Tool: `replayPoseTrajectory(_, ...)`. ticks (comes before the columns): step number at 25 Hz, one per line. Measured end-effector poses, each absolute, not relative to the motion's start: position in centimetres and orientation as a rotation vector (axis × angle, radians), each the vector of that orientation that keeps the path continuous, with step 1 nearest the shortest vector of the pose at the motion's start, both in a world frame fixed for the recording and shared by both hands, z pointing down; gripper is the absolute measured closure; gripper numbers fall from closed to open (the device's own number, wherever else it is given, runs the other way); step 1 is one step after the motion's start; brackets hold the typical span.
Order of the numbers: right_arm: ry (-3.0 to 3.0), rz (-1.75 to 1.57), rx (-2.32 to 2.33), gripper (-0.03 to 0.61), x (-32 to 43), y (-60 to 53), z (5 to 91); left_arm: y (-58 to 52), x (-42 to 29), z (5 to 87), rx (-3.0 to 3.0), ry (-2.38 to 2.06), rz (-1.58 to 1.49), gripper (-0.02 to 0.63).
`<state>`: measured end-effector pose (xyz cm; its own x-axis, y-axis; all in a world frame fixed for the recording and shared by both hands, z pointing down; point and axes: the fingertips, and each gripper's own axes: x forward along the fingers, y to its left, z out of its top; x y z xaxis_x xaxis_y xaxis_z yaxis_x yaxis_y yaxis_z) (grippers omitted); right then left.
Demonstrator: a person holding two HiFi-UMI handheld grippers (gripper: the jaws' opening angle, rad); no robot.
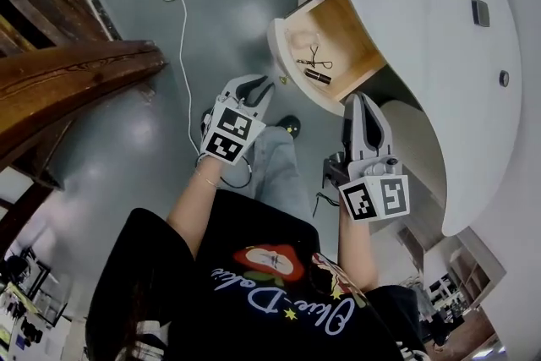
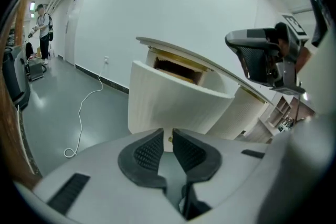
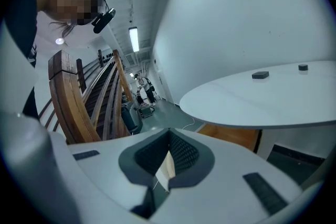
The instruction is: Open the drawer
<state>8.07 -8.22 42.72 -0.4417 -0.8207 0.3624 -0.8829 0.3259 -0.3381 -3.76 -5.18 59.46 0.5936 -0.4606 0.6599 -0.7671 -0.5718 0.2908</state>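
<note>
The drawer (image 1: 338, 46) stands pulled out from under the white curved desk (image 1: 423, 30), and its wooden inside shows. A metal eyelash curler (image 1: 316, 59) and a small dark tube (image 1: 318, 76) lie in it. My left gripper (image 1: 258, 90) hovers just in front of the drawer's curved white front (image 2: 173, 107), not touching it. In its own view the left gripper (image 2: 168, 140) has a narrow gap between the pads with nothing in it. My right gripper (image 1: 362, 103) sits beside the drawer's right end under the desk edge. In its own view the right gripper (image 3: 169, 136) has its tips meeting.
A white cable (image 1: 182, 13) trails over the grey floor. A dark wooden stair rail (image 1: 68, 80) fills the left. Two small dark objects (image 1: 480, 13) sit on the desk top. A person (image 2: 42, 29) stands far down the corridor. My legs and feet are below the drawer.
</note>
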Motion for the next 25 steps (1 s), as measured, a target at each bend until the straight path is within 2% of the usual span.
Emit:
replayPoseTrajectory(2, -2.461, 0.768, 1.584, 0.578, 8.5, -8.0, 42.2, -5.3, -3.7, 57.8, 2.259, -1.008, 0.697, 0.606)
replayPoseTrajectory(15, -2.547, 0.733, 1.61, 0.578, 10.4, -6.4, 36.8, -6.0, -0.9, 45.2, 2.474, -0.973, 0.582, 0.609)
replayPoseTrajectory(25, -2.547, 0.661, 1.649, 0.578, 12.2, -4.4, 32.8, -5.7, 2.1, 37.8, 2.685, -0.899, 0.603, 0.609)
